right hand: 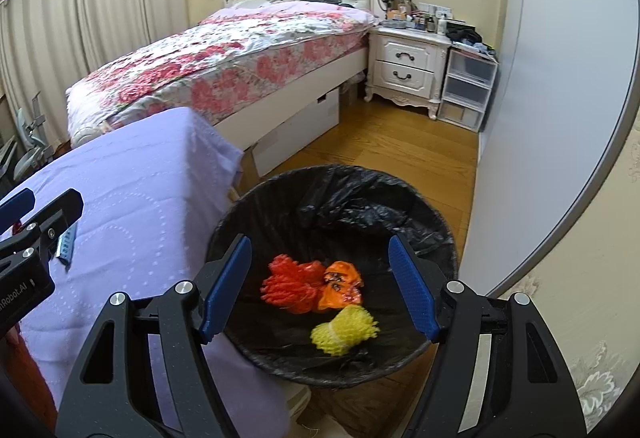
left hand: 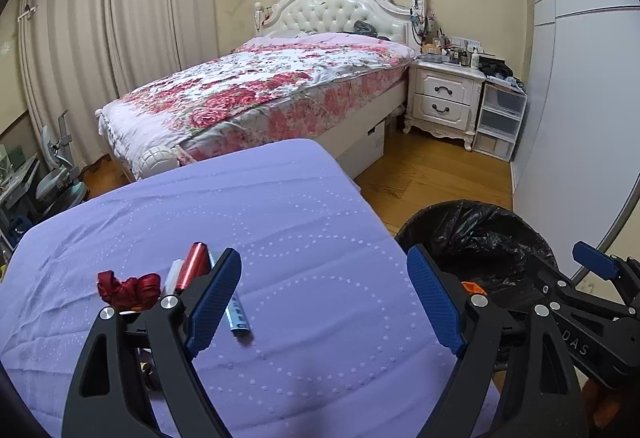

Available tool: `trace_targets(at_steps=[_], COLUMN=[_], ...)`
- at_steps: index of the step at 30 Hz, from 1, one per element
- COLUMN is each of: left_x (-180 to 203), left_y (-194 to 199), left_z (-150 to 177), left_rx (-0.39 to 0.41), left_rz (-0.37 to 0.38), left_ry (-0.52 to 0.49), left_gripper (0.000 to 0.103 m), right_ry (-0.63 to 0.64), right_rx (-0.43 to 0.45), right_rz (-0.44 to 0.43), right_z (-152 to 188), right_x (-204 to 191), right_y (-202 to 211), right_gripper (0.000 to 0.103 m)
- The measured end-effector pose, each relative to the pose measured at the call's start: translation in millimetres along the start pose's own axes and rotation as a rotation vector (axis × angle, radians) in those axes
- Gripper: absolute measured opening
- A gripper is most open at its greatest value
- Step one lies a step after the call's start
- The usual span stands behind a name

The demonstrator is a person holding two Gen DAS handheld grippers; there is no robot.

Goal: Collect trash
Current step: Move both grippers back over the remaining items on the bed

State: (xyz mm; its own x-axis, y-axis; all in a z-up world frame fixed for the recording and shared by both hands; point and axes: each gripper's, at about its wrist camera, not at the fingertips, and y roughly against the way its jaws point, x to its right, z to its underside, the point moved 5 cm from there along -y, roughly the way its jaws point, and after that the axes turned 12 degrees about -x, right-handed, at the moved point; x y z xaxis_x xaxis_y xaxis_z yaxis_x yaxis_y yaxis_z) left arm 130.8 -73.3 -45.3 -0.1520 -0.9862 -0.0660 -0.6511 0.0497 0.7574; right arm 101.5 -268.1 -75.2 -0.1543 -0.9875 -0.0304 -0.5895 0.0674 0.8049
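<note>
Both grippers are wide open and holding nothing: the right gripper hangs over the black-lined trash bin, where a yellow mesh net, a red mesh net and an orange wrapper already sit. The left gripper hovers over the purple tablecloth beside the bin. Further from the bin lie a blue-grey packet, a shiny red tube and a crumpled red ribbon. The ribbon looks light and squishy, so I'd pinch its bunched middle.
</note>
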Motion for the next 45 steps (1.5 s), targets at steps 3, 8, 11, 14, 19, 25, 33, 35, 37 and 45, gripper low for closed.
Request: trace_targets(at_steps=[3, 8, 11, 14, 19, 25, 33, 35, 37, 45], left_x=[-16.6, -51.5, -77.5, -101.7, -141.0, -172.8, -188.0, -190.3, -192.2, -202.2], left_y=[7.7, 18.0, 23.7, 31.6, 38.8, 31.8, 14.9, 11.9, 9.2, -0.4], left_z=[8.9, 25.8, 38.5, 49.2, 71.7, 98.3, 113.5, 116.0, 116.9, 120.0], left_rx=[-0.004, -0.015, -0.033, -0.035, -0.052, -0.109, -0.184, -0.202, -0.221, -0.276], left_rz=[-0.021, -0.062, -0.096, -0.128, -0.188, -0.215, -0.214, -0.205, -0.198, -0.166], left_ry=[0.018, 0.064, 0.104, 0.141, 0.206, 0.269, 0.297, 0.303, 0.308, 0.318], left_gripper=[0.082, 0.082, 0.082, 0.082, 0.082, 0.082, 0.082, 0.082, 0.082, 0.069], right_ry=[0.031, 0.103, 0.145, 0.188, 0.257, 0.340, 0.385, 0.388, 0.392, 0.425], right_rx=[-0.006, -0.014, -0.017, -0.021, -0.032, -0.041, -0.053, -0.057, -0.058, -0.042], right_rz=[-0.030, -0.078, -0.108, -0.133, -0.164, -0.186, -0.187, -0.190, -0.197, -0.214], right_z=[5.6, 13.9, 17.6, 21.4, 29.9, 40.1, 44.9, 44.2, 43.4, 38.9], right_x=[-17.6, -53.9, -75.4, -97.6, -135.5, -176.9, -203.1, -207.7, -211.6, -234.1], right_y=[3.0, 8.0, 11.7, 14.9, 17.3, 18.6, 14.6, 12.6, 11.7, 12.7], right_gripper=[0.070, 0.070, 0.070, 0.070, 0.069, 0.069, 0.070, 0.070, 0.070, 0.070])
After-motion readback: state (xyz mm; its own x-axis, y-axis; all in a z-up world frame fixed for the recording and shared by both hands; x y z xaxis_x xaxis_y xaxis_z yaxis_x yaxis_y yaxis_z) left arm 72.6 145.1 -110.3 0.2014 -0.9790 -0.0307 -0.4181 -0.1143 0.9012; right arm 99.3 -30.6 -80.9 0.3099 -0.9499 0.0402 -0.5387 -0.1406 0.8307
